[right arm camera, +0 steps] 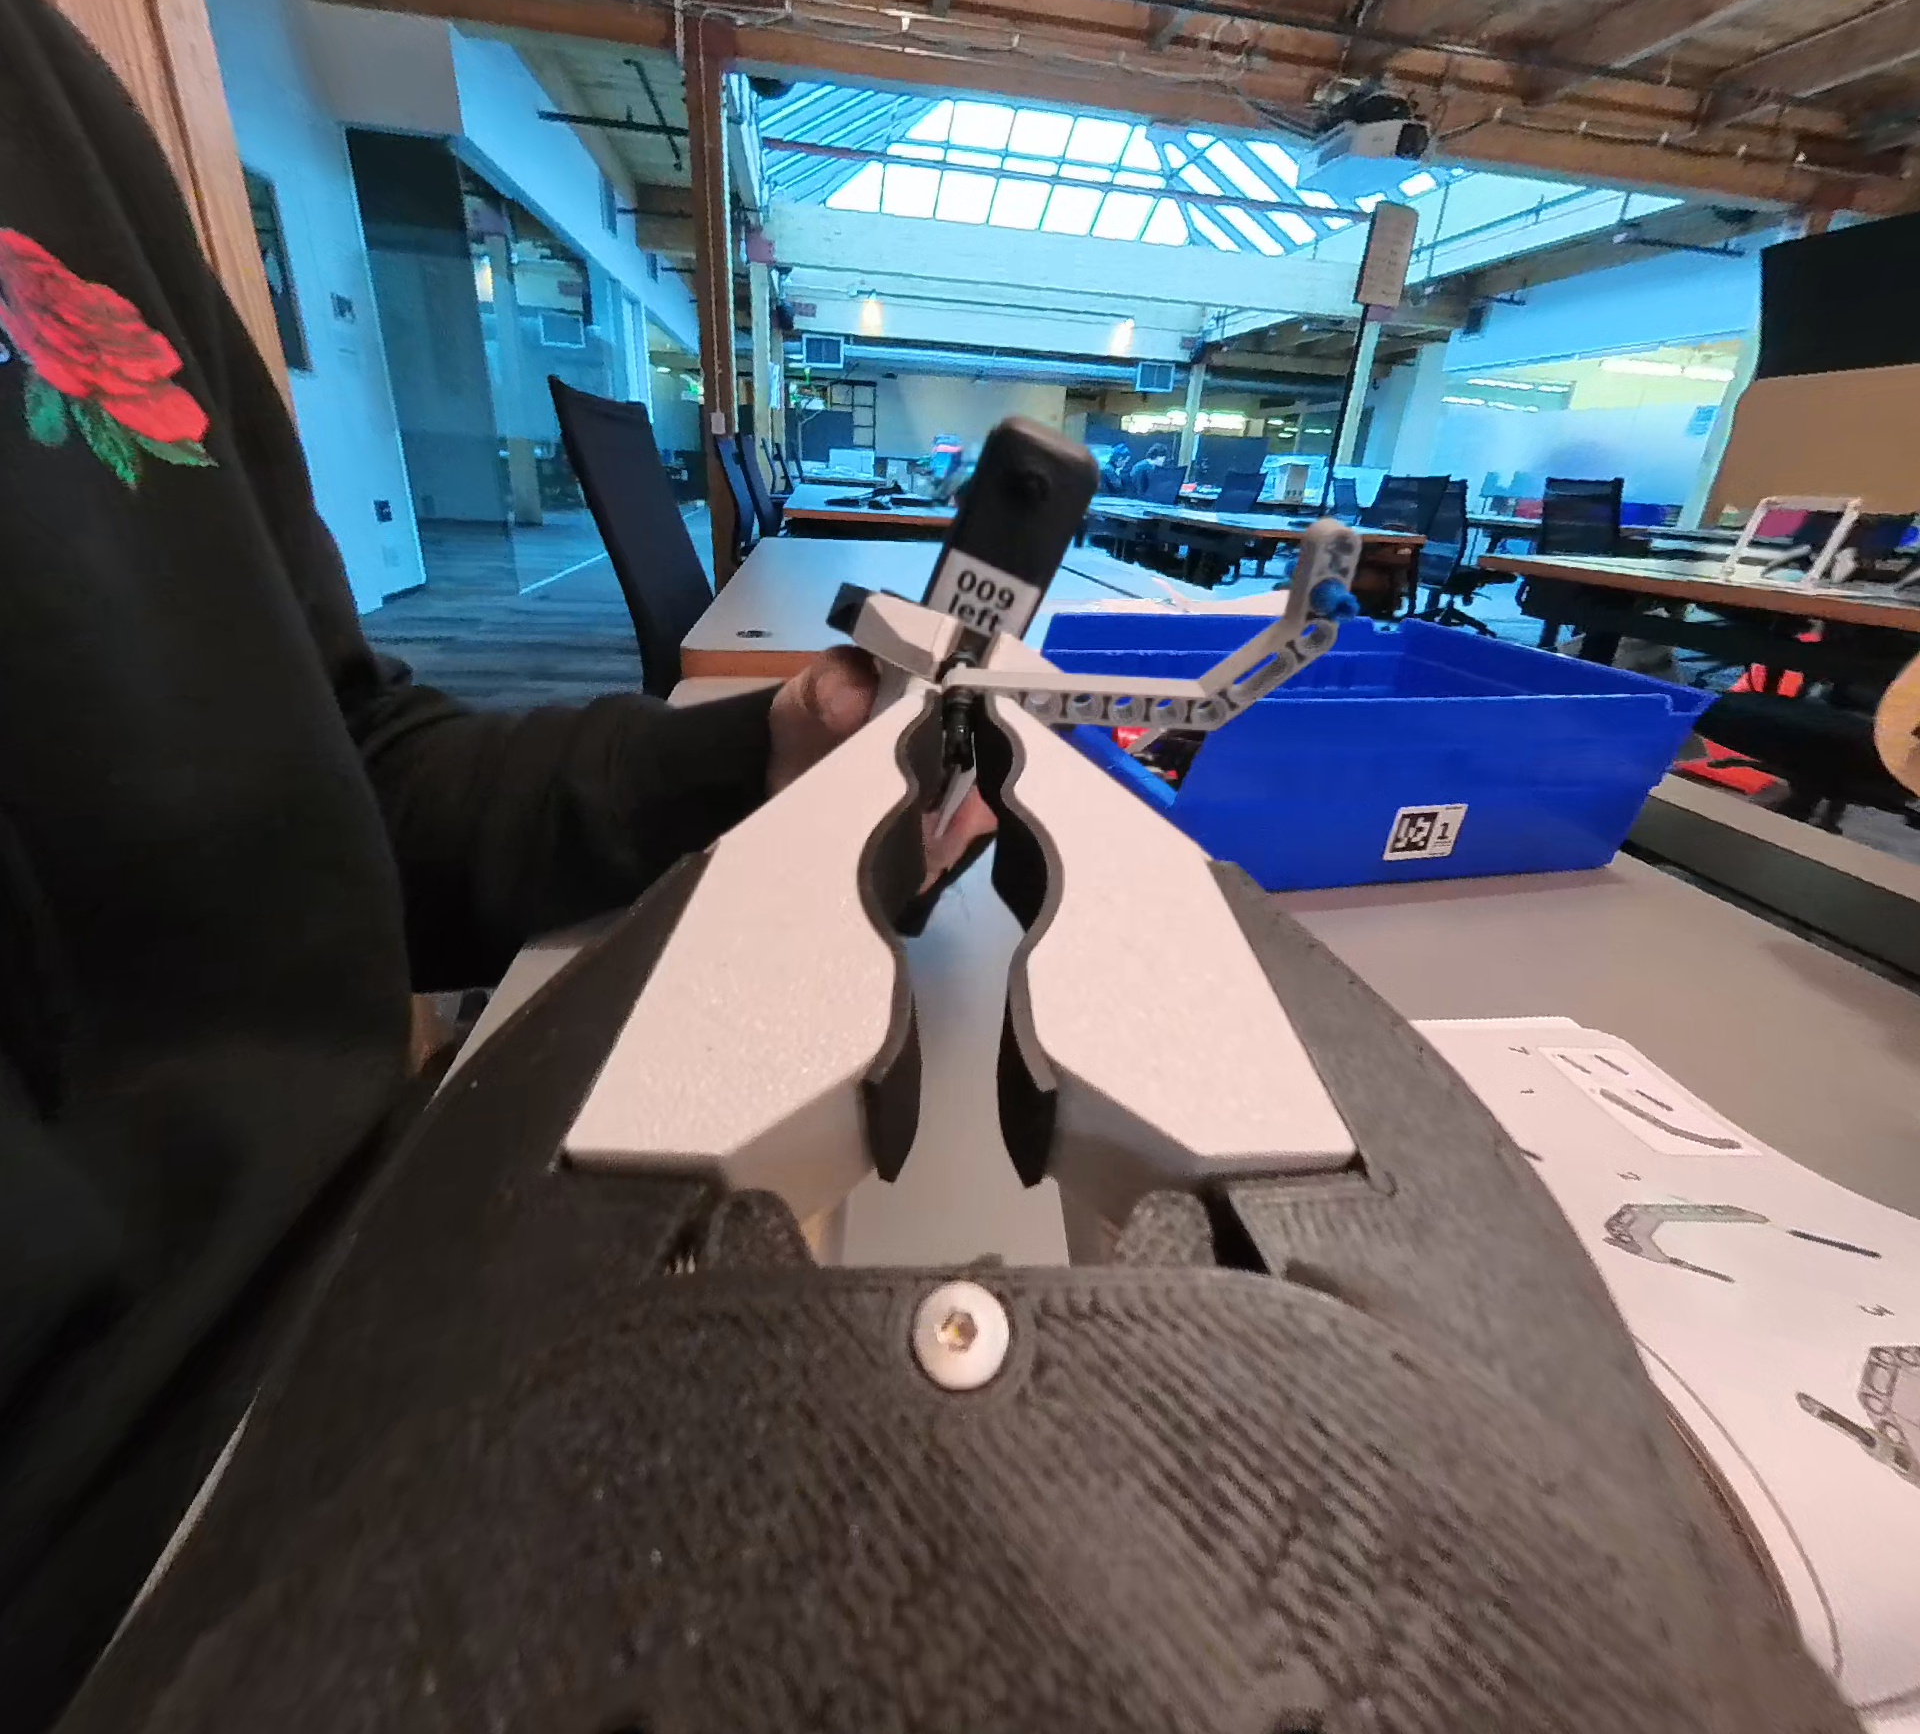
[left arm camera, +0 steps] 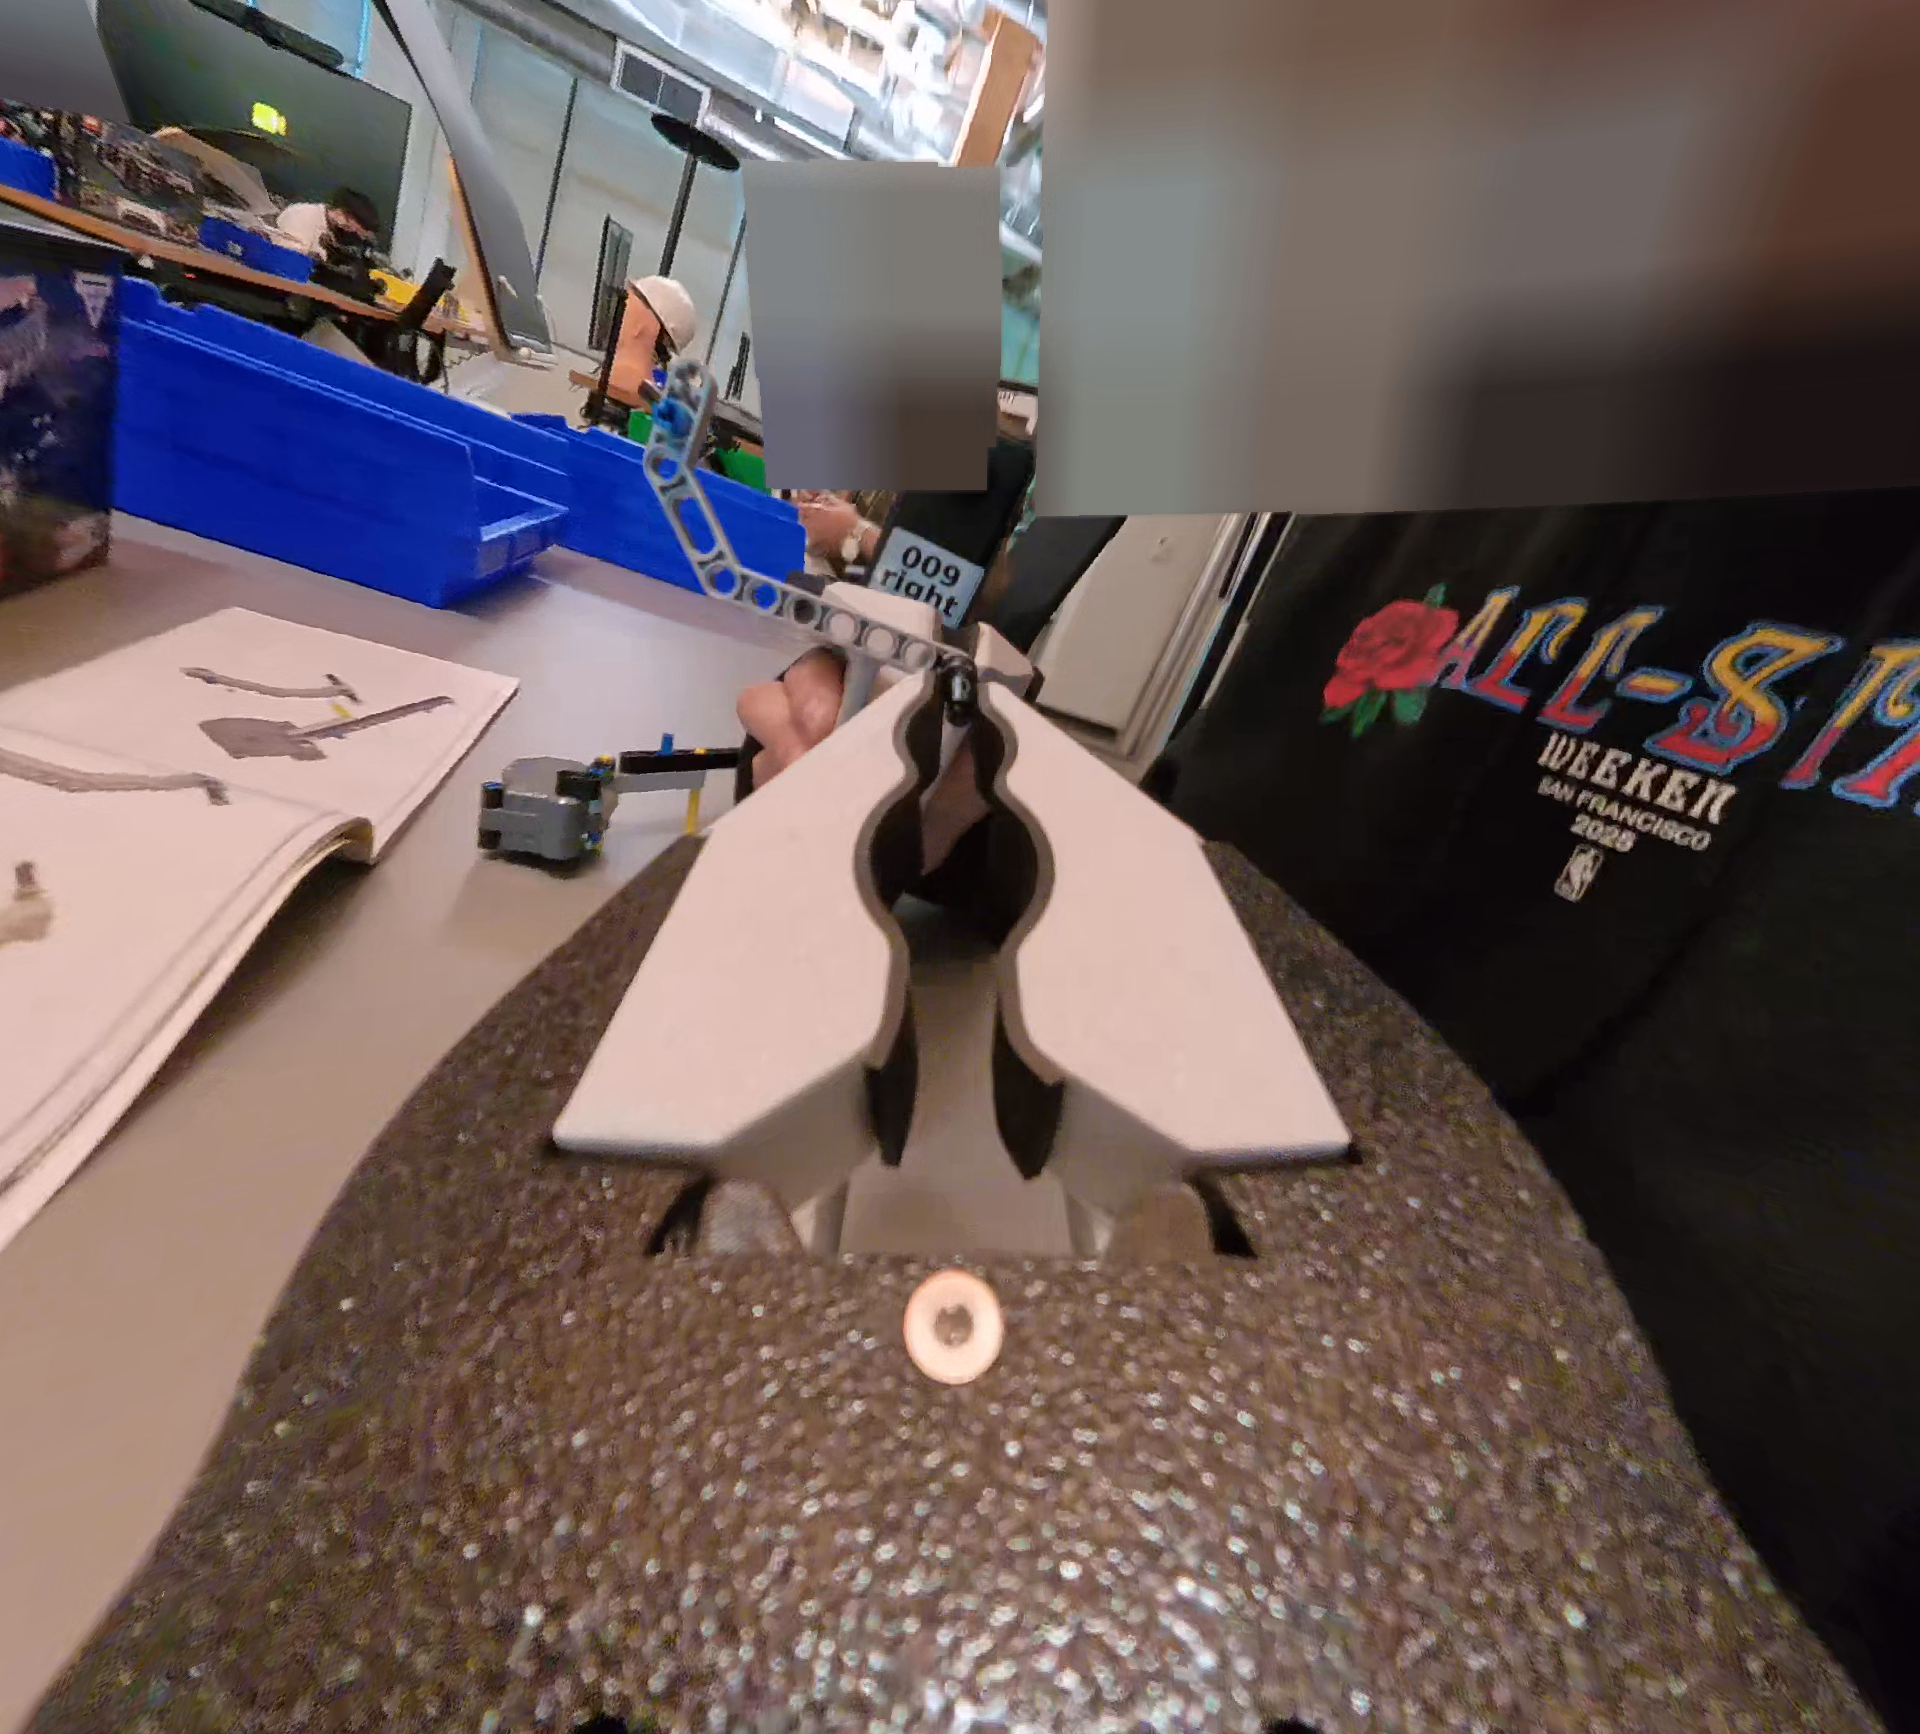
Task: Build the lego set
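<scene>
A grey bent lego beam (left arm camera: 727,562) with a small blue pin (left arm camera: 670,414) at its far end hangs in the air between my two grippers; it also shows in the right wrist view (right arm camera: 1174,697). My left gripper (left arm camera: 951,697) is shut at the beam's near end. My right gripper (right arm camera: 958,718) faces it tip to tip and is shut on a small black pin (right arm camera: 958,728) at that same end. The pin also shows between the left fingers (left arm camera: 954,687). The exact contact between the pin and the beam is hidden by the fingertips.
A small grey and black partial build (left arm camera: 540,817) lies on the grey table (left arm camera: 582,645) beside an open instruction booklet (left arm camera: 208,801), which the right wrist view also shows (right arm camera: 1714,1269). Blue bins (left arm camera: 312,458) (right arm camera: 1351,749) stand behind. A person in a black shirt (left arm camera: 1558,853) is close by. The grippers are tip to tip, or close to it.
</scene>
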{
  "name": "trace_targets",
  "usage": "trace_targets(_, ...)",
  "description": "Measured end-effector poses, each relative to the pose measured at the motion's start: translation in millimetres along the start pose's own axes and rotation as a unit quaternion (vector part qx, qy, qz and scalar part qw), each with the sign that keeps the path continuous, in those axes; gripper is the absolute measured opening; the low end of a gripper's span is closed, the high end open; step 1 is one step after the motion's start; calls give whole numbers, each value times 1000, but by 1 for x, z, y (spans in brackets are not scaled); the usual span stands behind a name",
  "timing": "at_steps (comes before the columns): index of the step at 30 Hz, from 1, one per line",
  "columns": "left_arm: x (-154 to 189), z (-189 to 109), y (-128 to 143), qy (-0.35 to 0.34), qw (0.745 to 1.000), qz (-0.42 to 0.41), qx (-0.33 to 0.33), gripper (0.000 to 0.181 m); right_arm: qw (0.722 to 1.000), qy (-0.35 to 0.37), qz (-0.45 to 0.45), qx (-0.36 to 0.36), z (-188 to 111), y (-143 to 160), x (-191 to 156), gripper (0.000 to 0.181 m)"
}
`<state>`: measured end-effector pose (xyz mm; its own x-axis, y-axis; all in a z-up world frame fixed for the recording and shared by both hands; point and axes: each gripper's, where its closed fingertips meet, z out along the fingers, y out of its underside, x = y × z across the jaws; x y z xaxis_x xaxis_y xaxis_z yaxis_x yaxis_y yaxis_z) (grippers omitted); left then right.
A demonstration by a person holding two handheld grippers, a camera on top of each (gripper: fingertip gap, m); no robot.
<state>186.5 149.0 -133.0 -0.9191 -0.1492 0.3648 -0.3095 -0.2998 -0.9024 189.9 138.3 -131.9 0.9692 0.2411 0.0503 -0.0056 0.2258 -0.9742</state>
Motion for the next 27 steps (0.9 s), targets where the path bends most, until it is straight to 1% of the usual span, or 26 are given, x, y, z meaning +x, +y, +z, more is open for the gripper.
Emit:
trace_targets(2, 0, 3, -2, 8, 1000, -7, 14, 3, 1000, -1, 17, 14, -2, -3, 1, 4)
trace_targets(4, 0, 3, -2, -2, 1000, 12, 9, 3, 998, -9, 59, 27, -2, -5, 3, 4)
trace_targets(5, -2, 2, -2, -13, 1000, 26, -1, 3, 996, -13, 79, 26, -2, -3, 3, 3)
trace_targets(8, -3, -1, 2, -43, 995, 76, -39, 3, 997, -14, 81, 11, 1, 2, 3, 4)
trace_targets(10, -6, -2, 4, -71, 989, 109, -68, 3, 993, -18, 112, 5, 2, 6, 5, 4)
trace_targets(12, -5, -3, 6, -76, 986, 119, -88, 4, 994, -22, 103, -3, 1, 8, 3, 4)
trace_targets(15, -4, -6, 11, -82, 982, 124, -112, 4, 991, -35, 128, -13, 2, 12, 0, 3)
trace_targets(18, -4, -8, 16, -89, 975, 150, -138, 3, 991, -40, 124, -25, 3, 15, -2, 4)
trace_targets(21, -2, -9, 16, -92, 970, 177, -140, 4, 992, -43, 114, -27, 3, 15, -3, 4)
trace_targets(24, 2, -10, 17, -82, 968, 192, -140, 4, 990, -58, 124, -31, 4, 16, -8, 4)
trace_targets(27, 2, -13, 23, -83, 958, 212, -172, 4, 987, -71, 133, -46, 5, 21, -12, 4)
